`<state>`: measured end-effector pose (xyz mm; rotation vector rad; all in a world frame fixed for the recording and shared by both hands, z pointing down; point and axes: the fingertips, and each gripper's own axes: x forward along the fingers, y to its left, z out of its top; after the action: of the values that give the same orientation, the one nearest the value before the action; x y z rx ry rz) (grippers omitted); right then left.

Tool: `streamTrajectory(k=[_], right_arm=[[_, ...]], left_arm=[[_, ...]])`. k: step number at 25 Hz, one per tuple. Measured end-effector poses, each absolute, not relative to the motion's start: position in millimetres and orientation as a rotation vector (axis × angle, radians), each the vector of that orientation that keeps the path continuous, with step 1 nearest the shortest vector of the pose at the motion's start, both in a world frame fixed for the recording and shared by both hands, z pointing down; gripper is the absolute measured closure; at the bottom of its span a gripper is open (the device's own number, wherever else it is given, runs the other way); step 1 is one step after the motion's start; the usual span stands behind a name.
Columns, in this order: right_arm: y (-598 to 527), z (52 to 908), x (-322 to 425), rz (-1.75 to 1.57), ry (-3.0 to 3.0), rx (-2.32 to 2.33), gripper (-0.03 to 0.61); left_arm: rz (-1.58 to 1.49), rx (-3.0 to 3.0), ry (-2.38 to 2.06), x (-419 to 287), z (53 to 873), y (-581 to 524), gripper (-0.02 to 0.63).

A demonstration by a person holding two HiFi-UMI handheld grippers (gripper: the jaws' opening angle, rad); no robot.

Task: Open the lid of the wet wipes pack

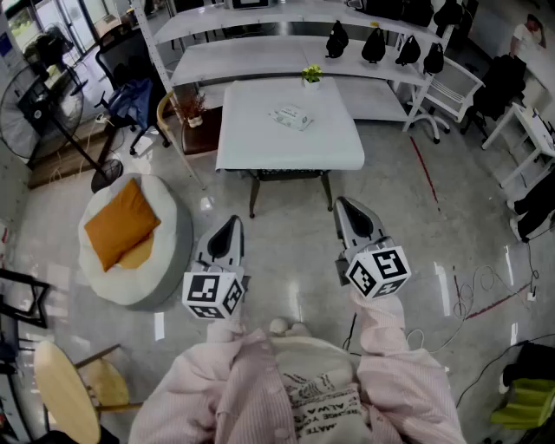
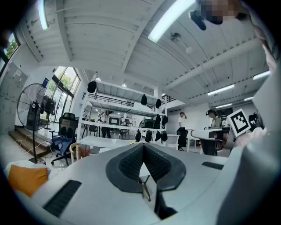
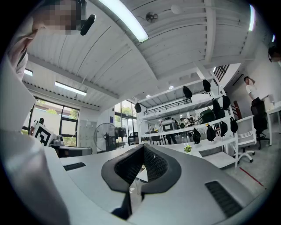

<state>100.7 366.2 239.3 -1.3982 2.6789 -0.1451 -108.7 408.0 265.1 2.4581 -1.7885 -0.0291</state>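
Note:
The wet wipes pack [image 1: 291,116] lies flat near the middle of a white square table [image 1: 260,149], far ahead of me in the head view. Its lid looks down, though it is too small to be sure. My left gripper [image 1: 232,223] and right gripper [image 1: 344,203] hover level above the floor, well short of the table's near edge. Both point toward the table. In the left gripper view the left gripper [image 2: 142,145] has its jaws meeting at the tips with nothing between them. The right gripper [image 3: 142,147] looks the same in its own view.
A small potted plant [image 1: 311,75] stands at the table's far edge. A white beanbag [image 1: 132,251] with an orange cushion sits on the floor to the left. White shelving [image 1: 286,22] with black bags runs behind the table. A standing fan [image 1: 39,104] is at far left and cables [image 1: 475,290] lie on the floor at right.

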Motion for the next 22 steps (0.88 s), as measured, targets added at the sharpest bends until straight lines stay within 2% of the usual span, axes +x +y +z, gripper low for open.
streamTrajectory(k=[13,16,19,22], right_arm=[[372.7,248.0,124.2,-0.178,2.635,-1.414,0.578],[374.3,251.0,127.1,-0.186,2.635,-1.409,0.559],[374.7,257.4,131.5,-0.192,2.644,-1.399,0.495],[377.2,261.6,131.8,-0.195,2.655,-1.391,0.491]], left_arm=[[-0.043,2.453,-1.756,-93.3,268.2,420.5,0.614],[-0.043,2.438,-1.764,-91.6,272.1,424.7,0.614],[-0.057,2.421,-1.766,-85.5,280.7,429.4,0.614],[-0.066,2.405,-1.760,-82.2,286.9,433.2,0.614]])
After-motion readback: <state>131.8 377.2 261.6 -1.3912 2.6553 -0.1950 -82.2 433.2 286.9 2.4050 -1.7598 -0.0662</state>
